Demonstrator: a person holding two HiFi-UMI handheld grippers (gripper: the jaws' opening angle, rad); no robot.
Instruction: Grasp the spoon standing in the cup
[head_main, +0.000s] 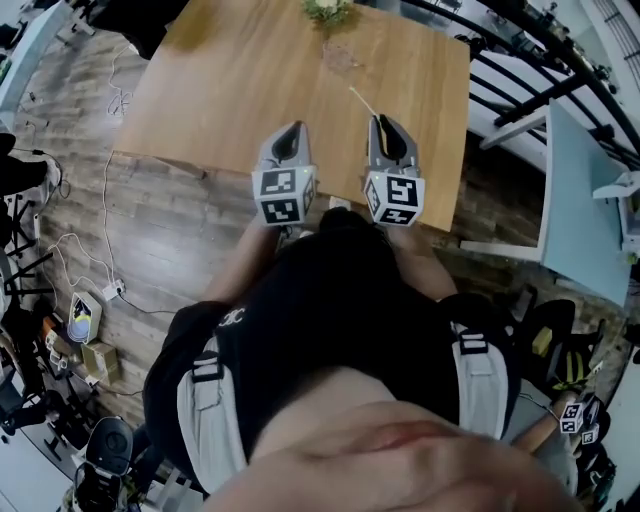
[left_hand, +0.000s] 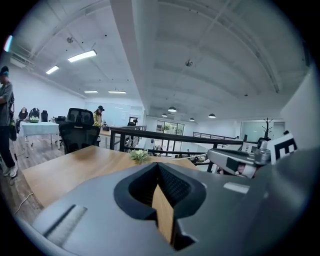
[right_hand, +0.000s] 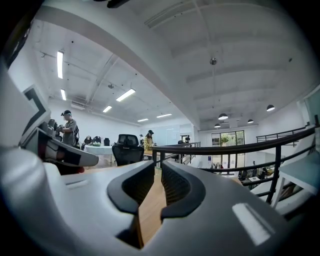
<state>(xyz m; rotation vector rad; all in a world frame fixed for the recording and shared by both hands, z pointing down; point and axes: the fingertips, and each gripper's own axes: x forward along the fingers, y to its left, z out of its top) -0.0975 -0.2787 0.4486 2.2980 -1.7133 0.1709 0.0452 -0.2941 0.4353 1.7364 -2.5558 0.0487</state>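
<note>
Hovering side by side at the near edge of the worktop (head_main: 230, 90), the left gripper (head_main: 290, 130) and right gripper (head_main: 385, 122) both aim toward the far side. The left fingers are pressed together at the tips with nothing in them. The right fingers stand a narrow slit apart, and only bare wood shows through the slit, so it's empty too.

Where's the target? Far out on the worktop, just this side of the little plant (head_main: 327, 10), there's a faint glassy shape that I take for the cup (head_main: 340, 57). It's well apart from both grippers. The spoon itself I can't pick out cleanly. A thin pale sliver (head_main: 362, 100) slants between that glass and the right gripper's tip. It may be the spoon's handle, but it's too slight to say, or to tell what it rests on.

By my reckoning, nothing is grasped yet and the reach is still to come. A spoon should be light, stiff and slim, and likely slick on the handle. The place to pinch is the upper handle, above the rim. Those fingers need to spread first. A glass cup is fragile and could tip, so draw the spoon straight up.
</note>
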